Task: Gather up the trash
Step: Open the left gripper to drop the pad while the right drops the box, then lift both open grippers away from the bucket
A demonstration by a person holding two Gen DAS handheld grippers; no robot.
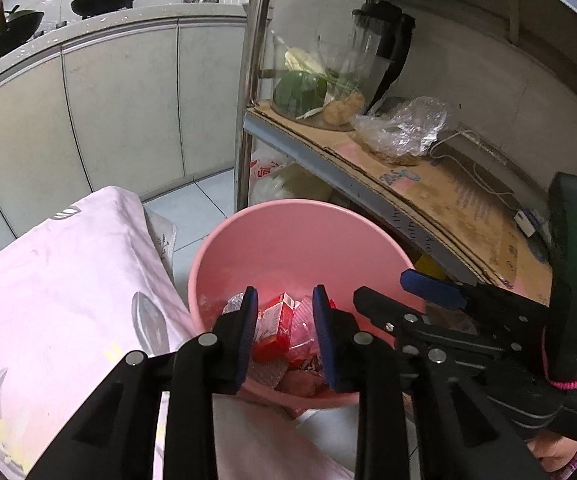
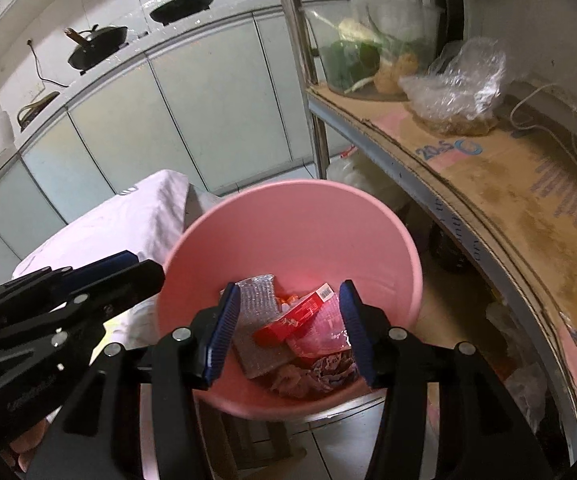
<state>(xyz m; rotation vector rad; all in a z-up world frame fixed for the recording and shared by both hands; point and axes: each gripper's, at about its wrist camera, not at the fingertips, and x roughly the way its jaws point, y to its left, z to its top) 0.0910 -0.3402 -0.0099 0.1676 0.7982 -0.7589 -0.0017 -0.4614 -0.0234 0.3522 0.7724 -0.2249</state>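
Observation:
A pink bin [image 1: 288, 240] [image 2: 296, 232] stands on the floor right below both grippers. Trash lies in its bottom: a red carton [image 1: 278, 316] [image 2: 292, 320], a piece of bubble wrap [image 2: 254, 300] and crumpled clear plastic [image 2: 320, 336]. My left gripper [image 1: 286, 336] hangs over the bin's near rim, open, with nothing between its blue pads. My right gripper [image 2: 288, 332] is beside it over the bin, open wider and also empty. Each gripper shows in the other's view: the right gripper [image 1: 384, 286] at the right, the left gripper [image 2: 144, 266] at the left.
A surface covered in pale pink cloth [image 1: 68, 280] touches the bin's left side. A metal shelf lined with cardboard [image 1: 448, 200] runs along the right, with a plastic bag [image 1: 404, 128] and vegetables on it. Its post [image 1: 248, 100] stands behind the bin. Cabinet doors [image 1: 128, 100] fill the back.

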